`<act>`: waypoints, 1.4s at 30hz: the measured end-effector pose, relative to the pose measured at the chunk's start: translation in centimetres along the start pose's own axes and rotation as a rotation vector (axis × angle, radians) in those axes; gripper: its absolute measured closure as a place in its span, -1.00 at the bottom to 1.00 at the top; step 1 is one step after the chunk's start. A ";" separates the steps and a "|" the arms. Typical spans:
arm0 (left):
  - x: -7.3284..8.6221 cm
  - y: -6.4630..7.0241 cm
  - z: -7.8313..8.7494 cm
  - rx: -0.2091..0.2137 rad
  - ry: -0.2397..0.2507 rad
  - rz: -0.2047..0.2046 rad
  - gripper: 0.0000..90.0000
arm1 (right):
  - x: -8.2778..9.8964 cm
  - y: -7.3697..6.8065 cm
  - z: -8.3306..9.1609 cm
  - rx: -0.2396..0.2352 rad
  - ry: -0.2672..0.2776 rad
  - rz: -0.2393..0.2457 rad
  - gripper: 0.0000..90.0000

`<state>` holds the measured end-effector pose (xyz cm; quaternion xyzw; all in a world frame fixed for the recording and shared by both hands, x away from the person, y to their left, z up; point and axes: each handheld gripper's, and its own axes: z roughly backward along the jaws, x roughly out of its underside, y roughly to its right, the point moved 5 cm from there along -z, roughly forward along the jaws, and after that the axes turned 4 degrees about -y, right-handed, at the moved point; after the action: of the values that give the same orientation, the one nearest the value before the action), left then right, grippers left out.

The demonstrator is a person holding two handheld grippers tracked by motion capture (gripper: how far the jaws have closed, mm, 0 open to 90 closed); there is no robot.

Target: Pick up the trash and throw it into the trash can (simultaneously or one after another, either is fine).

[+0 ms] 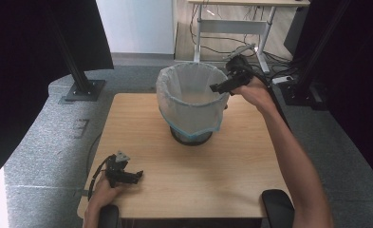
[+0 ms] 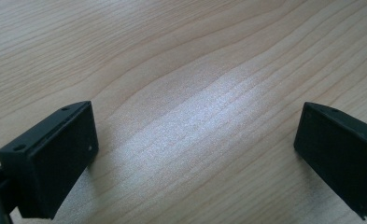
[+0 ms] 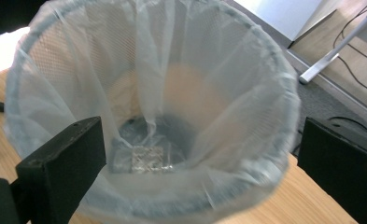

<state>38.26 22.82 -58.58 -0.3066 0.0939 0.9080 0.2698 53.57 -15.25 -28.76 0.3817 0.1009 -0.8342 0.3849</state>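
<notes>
Right gripper (image 3: 200,158) fingers above bin (image 3: 284,116)

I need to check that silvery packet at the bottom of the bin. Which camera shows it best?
The right gripper view: it looks straight down into the lined mesh bin, where the silvery blister-like packet lies flat on the bottom. The high view sees the bin from the side, its inside too small to tell. The left gripper view looks at bare tabletop.
</notes>
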 end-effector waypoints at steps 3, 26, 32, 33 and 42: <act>0.0 0.0 0.0 0.000 0.000 0.000 -1.00 | 0.6 0.5 0.6 -0.002 0.019 -0.018 -0.99; 0.0 0.0 0.0 -0.001 -0.001 -0.001 -1.00 | 5.2 1.0 4.2 0.020 0.031 -0.025 -0.96; 0.0 0.0 0.0 0.000 0.000 -0.001 -1.00 | 6.9 1.1 5.0 0.029 0.036 -0.029 -0.96; 0.0 0.0 0.0 0.000 0.000 -0.001 -1.00 | 7.2 1.1 5.0 0.031 0.037 -0.029 -0.96; 0.0 0.0 0.0 0.000 0.000 -0.001 -1.00 | 10.1 0.8 5.4 0.036 0.050 -0.033 -0.96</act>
<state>38.26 22.83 -58.57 -0.3066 0.0936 0.9079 0.2702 47.01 -23.99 -32.18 0.4074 0.1019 -0.8325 0.3614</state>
